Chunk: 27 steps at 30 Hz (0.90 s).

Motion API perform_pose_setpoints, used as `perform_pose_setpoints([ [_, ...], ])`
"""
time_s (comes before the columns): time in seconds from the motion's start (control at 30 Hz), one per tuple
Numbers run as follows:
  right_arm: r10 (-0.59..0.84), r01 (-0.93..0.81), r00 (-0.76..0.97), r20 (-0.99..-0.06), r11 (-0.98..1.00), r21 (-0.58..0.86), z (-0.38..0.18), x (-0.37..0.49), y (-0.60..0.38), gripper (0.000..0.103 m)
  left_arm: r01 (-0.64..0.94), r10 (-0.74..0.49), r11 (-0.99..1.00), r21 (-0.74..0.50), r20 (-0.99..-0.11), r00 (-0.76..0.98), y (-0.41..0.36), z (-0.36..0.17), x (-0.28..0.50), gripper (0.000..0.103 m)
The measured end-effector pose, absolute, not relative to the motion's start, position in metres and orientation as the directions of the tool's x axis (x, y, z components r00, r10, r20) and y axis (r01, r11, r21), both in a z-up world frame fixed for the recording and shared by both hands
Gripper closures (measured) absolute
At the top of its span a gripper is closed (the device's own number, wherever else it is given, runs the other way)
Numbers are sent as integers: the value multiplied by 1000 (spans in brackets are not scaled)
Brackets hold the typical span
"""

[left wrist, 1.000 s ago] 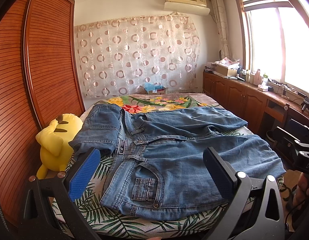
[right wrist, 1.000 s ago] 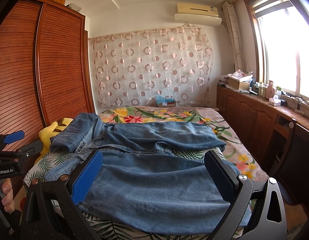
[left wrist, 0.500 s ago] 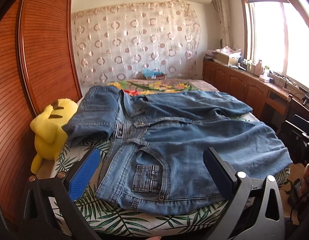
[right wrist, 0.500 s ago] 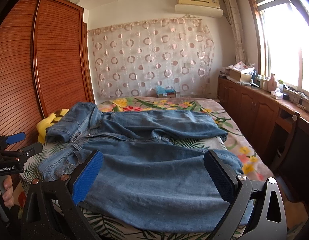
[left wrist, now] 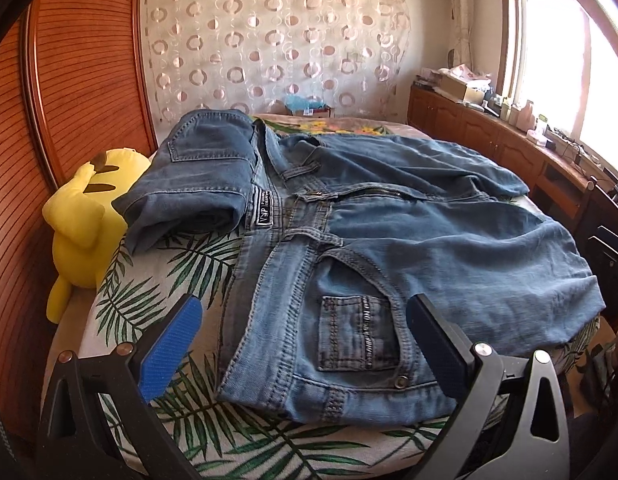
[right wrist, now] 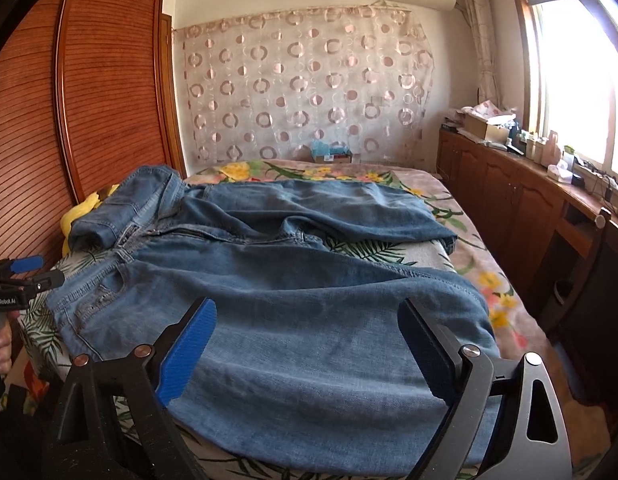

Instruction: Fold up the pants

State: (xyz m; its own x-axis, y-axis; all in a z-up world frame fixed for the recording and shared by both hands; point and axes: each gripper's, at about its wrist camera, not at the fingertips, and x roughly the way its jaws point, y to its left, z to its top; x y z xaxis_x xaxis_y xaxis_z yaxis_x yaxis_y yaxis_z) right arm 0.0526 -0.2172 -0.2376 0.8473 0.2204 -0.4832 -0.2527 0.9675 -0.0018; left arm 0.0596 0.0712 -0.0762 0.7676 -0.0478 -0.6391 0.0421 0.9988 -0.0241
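Both my fingers gape empty: left gripper (left wrist: 301, 344) over the jeans' (left wrist: 389, 240) waistband, right gripper (right wrist: 305, 352) over the leg running rightward.

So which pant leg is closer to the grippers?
The lighter front leg, lying right under the right gripper; the darker leg lies behind it.

light: bright daylight, window (right wrist: 581, 80) blown out | focus: sharp | edges: fisheye-bent, dark corners
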Motion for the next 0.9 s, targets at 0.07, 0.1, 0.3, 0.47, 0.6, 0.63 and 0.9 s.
perform_pose_setpoints([
  [0.07, 232, -265, 839, -493, 964, 3, -241, 57, -217, 16, 55, -60, 998, -28, -646, 761, 75, -79, 67, 5],
  [0.1, 236, -271, 833, -500, 963, 4, -242, 59, -217, 17, 65, -64, 998, -22, -652, 756, 76, -80, 71, 6],
  [0.3, 249, -285, 816, -522, 959, 13, -246, 67, -216, 17, 104, -92, 994, -24, -686, 722, 85, -86, 96, 27],
  [0.47, 257, -300, 809, -529, 954, 4, -242, 67, -219, 17, 121, -84, 993, -3, -733, 675, 91, -98, 121, 47],
  [0.6, 259, -297, 814, -520, 955, 10, -239, 68, -225, 17, 138, -76, 990, 14, -775, 627, 90, -111, 135, 54],
  [0.63, 258, -296, 816, -518, 955, 11, -240, 67, -226, 17, 140, -87, 990, -1, -787, 611, 91, -114, 138, 55],
  [0.9, 238, -275, 822, -518, 961, 6, -243, 67, -228, 17, 160, -124, 987, -27, -764, 633, 95, -103, 126, 100],
])
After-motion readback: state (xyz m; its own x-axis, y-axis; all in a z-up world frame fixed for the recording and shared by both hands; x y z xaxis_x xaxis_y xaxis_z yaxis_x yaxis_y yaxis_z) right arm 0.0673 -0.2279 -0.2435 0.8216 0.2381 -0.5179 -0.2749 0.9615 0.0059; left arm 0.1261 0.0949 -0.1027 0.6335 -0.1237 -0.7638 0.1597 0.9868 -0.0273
